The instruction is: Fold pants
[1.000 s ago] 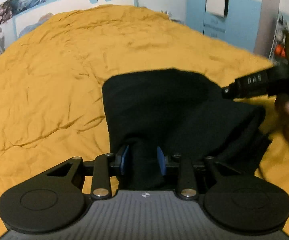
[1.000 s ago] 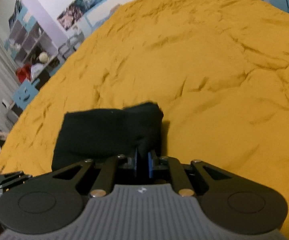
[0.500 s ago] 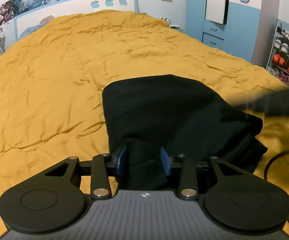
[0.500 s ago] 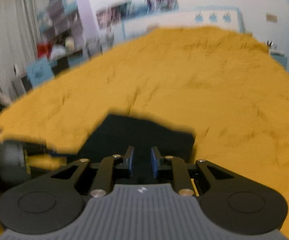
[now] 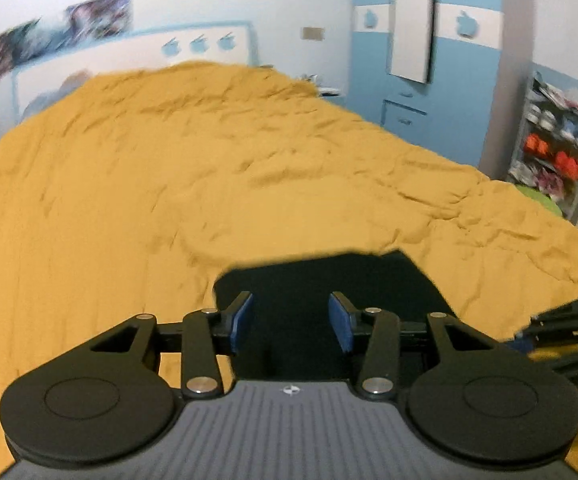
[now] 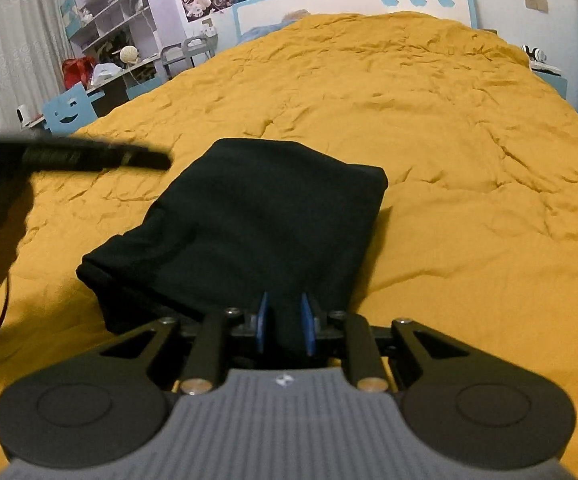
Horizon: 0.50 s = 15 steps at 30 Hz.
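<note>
Both tools were near the foot edge of the bed [image 6: 469, 208] when we looked. Our left tool [image 5: 291, 320] had just been opening; its blue pads [image 5: 242, 320] stood well spread, with only the dark cloth below and beyond them and nothing pressed between. Our right tool [image 6: 285, 322] showed a narrower gap, and its jaws had also just parted a little. The near edge of the pants [image 6: 265, 220] ran up into that gap, but we could not tell whether the pads [image 6: 263, 320] were pressing the cloth or merely standing on either side of it.

Just ahead of both tools lay the pants, a black, compact, roughly rectangular bundle on the yellow bedspread, close to the foot edge and well away from the headboard [image 6: 353, 4]. Layers showed at the bundle's near left corner in the right wrist view, so we judged it folded over more than once. From the right tool's camera the left tool appeared as a dark blurred bar above the bundle's left side, clear of the cloth.

We judged the folding itself nearly or wholly done: no leg or waistband trailed loose that we could see. What seemed left was letting go fully and perhaps squaring the uneven near left corner.

Beyond the bundle, the wrinkled bedspread ran bare to the headboard.
</note>
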### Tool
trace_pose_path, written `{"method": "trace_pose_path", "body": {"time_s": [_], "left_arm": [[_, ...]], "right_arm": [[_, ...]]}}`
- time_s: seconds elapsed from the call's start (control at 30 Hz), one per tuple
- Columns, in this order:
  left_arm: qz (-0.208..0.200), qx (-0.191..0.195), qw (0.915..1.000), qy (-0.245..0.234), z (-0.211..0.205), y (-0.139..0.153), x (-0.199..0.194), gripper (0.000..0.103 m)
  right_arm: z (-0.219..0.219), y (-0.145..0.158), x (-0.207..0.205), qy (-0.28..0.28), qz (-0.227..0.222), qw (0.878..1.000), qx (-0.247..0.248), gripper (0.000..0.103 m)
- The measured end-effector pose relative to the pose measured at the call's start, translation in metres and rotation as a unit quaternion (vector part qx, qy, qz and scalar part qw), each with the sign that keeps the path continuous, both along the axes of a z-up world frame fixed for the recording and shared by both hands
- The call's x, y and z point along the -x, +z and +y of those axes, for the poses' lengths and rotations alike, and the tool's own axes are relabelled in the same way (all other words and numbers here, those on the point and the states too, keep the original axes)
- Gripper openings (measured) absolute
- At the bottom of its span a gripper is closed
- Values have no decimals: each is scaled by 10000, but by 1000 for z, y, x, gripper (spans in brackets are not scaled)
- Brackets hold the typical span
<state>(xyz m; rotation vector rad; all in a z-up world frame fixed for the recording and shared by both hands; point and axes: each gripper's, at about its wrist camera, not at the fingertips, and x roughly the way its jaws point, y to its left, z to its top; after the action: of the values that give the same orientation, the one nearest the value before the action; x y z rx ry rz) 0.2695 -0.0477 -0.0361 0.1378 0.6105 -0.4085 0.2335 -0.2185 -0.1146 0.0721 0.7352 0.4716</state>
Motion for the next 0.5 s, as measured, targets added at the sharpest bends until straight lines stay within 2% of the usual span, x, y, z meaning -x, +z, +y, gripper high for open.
{"method": "trace_pose_path", "body": {"time_s": [0.1,0.2,0.23,0.3,0.37,0.43,0.47,0.5], "left_arm": [[82,-203,9992,-335,-11,-12,-31,51],[359,-516,9979,-155,-10,-42,-64,50],[446,-609,9971,-21,-8,-53,-73,54],[700,-482,9963,141,0,-72,-86,68],[713,-421,9964,199,4,-78,-89,76],[741,-389,9963,208,5,-75,-88,76],[768,-304,9963,242,7,-71,-88,72],[764,-189,9966,258,10,-63,-87,63]], "right_arm": [[-2,-1,2,-14,44,9999,-121,14],[-3,-3,1,-13,69,9997,-216,14],[-3,-4,0,-5,74,9997,-242,14],[-4,-5,0,30,68,9996,-285,14],[-1,-7,-1,63,62,9997,-237,14],[0,-8,-3,76,89,9997,-207,14],[0,-8,-3,73,98,9997,-222,14],[0,-8,-3,70,99,9996,-237,14]]}}
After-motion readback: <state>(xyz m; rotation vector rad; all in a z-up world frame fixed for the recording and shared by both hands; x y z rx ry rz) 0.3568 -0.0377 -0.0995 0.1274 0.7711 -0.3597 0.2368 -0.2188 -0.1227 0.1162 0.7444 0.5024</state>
